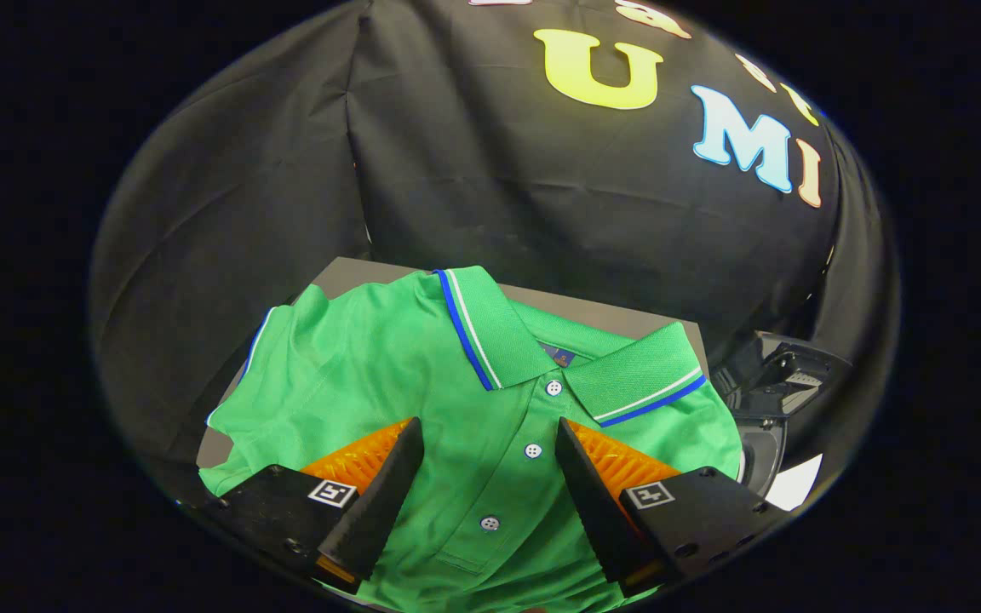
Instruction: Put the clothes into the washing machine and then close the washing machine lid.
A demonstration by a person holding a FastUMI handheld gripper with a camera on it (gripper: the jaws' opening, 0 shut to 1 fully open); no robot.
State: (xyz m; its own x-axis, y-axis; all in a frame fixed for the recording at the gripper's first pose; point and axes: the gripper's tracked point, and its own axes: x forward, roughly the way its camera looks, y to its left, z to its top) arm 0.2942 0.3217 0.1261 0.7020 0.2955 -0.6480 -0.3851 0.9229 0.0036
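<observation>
A green polo shirt [388,375] with a blue-and-white trimmed collar lies folded on a grey table [346,272]. Its button placket runs up between my fingers. My gripper [489,447] is open, one finger on each side of the placket, close over the cloth; whether the tips touch it I cannot tell. Beyond the right finger, at the table's right side, part of a dark machine [767,400] with a round opening shows; whether it is the washing machine I cannot tell.
Black booth cloth [490,187] hangs close behind the table. A white sheet [797,485] lies low beside the dark machine, right of my right finger. The table's far edge runs just behind the shirt's collar.
</observation>
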